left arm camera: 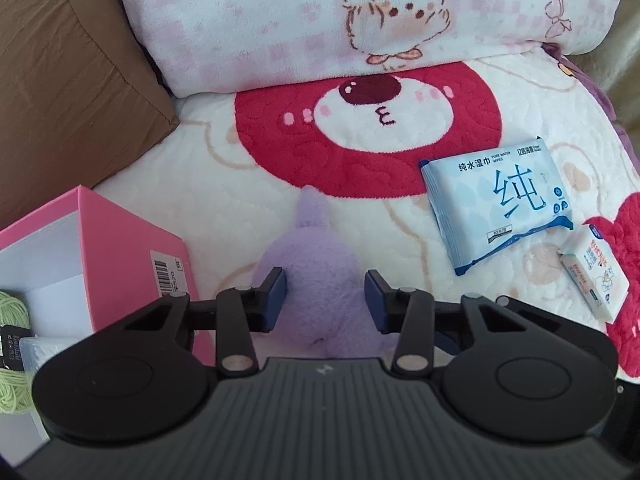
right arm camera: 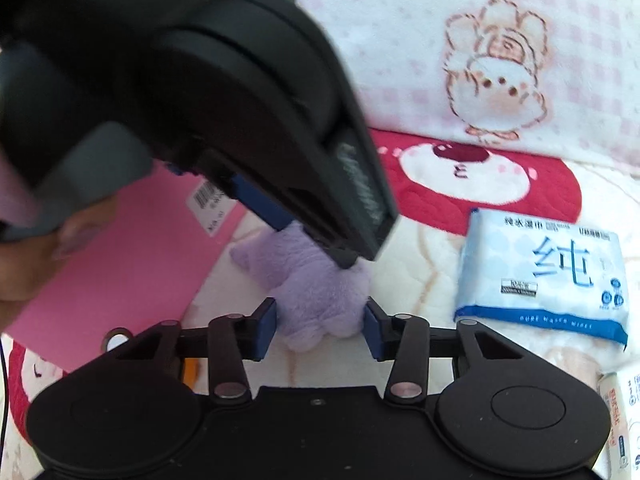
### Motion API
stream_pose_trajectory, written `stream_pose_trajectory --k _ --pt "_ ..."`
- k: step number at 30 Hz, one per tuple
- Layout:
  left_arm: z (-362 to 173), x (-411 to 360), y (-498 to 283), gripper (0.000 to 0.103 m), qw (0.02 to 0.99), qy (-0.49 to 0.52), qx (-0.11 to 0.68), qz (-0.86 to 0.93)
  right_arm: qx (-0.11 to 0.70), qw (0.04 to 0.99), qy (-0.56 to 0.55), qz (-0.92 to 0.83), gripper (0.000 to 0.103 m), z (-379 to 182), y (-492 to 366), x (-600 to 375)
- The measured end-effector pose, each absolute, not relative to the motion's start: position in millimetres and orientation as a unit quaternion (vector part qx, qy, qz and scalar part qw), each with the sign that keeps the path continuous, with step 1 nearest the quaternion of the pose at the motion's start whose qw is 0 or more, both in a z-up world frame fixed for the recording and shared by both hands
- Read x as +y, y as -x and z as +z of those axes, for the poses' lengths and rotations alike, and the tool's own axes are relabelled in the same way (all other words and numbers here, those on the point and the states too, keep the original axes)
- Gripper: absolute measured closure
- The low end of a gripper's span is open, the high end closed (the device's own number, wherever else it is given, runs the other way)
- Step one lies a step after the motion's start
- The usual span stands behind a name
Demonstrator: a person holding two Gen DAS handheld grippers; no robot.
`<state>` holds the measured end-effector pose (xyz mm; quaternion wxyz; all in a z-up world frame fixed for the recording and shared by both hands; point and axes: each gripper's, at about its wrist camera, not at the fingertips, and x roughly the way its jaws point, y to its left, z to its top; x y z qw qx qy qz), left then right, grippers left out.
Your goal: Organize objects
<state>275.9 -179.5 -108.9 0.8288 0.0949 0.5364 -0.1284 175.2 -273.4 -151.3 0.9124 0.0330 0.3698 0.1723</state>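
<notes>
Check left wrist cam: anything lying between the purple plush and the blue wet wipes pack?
Nothing. In the left wrist view only bare cream blanket separates the purple plush from the wet wipes pack.

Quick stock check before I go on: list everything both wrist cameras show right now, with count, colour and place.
plush toy: one, lilac, on the blanket, between both grippers' pads
wet wipes pack: one, white and blue, right of the toy
small tissue pack: one, white with orange print, near the right edge
box: one, pink outside, white inside, left of the toy
yarn ball: one, light green, in the box
blanket: one, cream with red bear face
pillow: one, white and pink, behind
cushion: one, brown, far left
left gripper: black, blue pads, pressing the toy
right gripper: same, pressing the toy
</notes>
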Motion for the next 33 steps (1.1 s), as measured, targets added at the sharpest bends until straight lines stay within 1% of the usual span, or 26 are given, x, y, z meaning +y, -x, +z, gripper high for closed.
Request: stream_pose_trajectory --k 5,7,10,16,20,23,27,33 --pt "-108.3 -180.4 -271.8 0.062 0.839 -0.107 0.52 -0.119 0.367 0.914 -0.028 0.169 0.059 -150.4 -170.0 -272.4" --pt "-109.8 -186.3 -269.4 0.06 0.844 -0.134 0.506 -0.12 0.368 0.914 -0.031 0.168 0.06 -149.0 -169.9 -273.4" --pt "-113.0 -188.6 -271.9 0.058 0.846 -0.139 0.502 -0.117 0.372 0.912 -0.037 0.167 0.061 -151.4 -172.1 -275.8" --pt "-123.2 -191.2 -277.9 0.049 0.845 -0.151 0.501 -0.108 0.371 0.912 -0.042 0.168 0.061 -154.8 -172.6 -280.9" --pt "-125.4 -185.3 -281.0 0.046 0.848 -0.115 0.508 -0.095 0.371 0.912 -0.048 0.165 0.061 -156.2 -170.7 -286.6" --pt "-125.8 -187.8 -275.9 0.047 0.852 -0.116 0.501 -0.099 0.373 0.912 -0.052 0.163 0.061 -155.1 -169.7 -289.9" --pt "-121.3 -190.6 -264.9 0.053 0.851 -0.119 0.498 -0.12 0.379 0.911 -0.056 0.155 0.061 -156.8 -168.3 -294.5" --pt "-120.9 -195.9 -243.8 0.055 0.837 -0.113 0.51 -0.164 0.392 0.902 -0.104 0.148 0.061 -156.7 -143.3 -310.8"
